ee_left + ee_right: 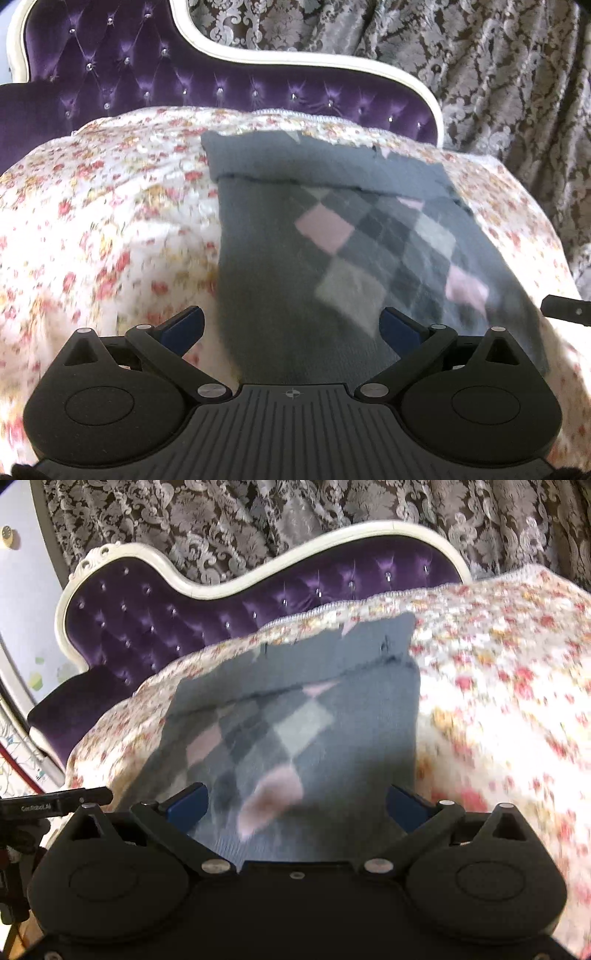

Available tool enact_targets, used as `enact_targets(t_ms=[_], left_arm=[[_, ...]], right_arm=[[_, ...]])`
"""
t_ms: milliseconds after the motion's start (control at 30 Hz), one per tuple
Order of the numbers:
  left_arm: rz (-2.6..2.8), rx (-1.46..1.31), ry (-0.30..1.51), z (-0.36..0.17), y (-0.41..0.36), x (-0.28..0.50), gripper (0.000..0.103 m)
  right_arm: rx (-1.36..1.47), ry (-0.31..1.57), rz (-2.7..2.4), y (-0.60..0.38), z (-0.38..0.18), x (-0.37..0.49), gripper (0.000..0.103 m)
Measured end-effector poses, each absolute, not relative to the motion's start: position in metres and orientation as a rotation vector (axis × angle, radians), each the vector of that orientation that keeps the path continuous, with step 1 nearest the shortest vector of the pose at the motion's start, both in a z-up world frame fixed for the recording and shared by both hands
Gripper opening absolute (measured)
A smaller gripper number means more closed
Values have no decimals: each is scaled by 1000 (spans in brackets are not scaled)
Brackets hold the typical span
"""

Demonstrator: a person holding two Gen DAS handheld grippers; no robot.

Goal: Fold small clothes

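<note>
A grey sweater with a pink, pale grey and dark diamond pattern lies spread flat on a floral blanket that covers the seat of a purple tufted sofa with a white frame. The sweater's far part is folded over toward the near side, and the fold's edge runs as a seam-like line across the cloth, with plain grey above it and the diamonds below. In the left wrist view the left gripper has its jaws spread wide, blue pads apart, nothing pinched between them; the sweater's near part lies below and ahead of it, and its left pad sits over the blanket just beside the sweater's left edge. In the right wrist view the right gripper is likewise spread wide, with the sweater's near part seen through the gap but not gripped; its right pad is near the sweater's right edge. Each view catches a dark tip of the other gripper at its side edge. Both views are smeared near the bottom, so whether the pads touch the cloth cannot be told. Behind the sofa hangs a dark curtain with a pale leafy pattern.
</note>
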State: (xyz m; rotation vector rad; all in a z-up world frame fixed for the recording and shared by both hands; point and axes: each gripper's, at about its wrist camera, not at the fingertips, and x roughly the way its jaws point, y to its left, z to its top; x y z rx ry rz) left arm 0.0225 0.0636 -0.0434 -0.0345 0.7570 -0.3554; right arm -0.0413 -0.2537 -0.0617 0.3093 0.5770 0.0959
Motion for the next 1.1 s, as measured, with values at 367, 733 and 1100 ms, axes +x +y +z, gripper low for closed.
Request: enact_targets(t_ms=[367,733,1100], left_arm=[[-338,-46,800,-64,62,-2,103],[-386,-40,816,-76,48,0,103],[-444,-27,834,-75,43,5,102]], right_arm=[[427,640,95,-247,-88,-81,103],[479,621,139,-237,-97,-68,103],[573,586,206,-243,-104,-63,103]])
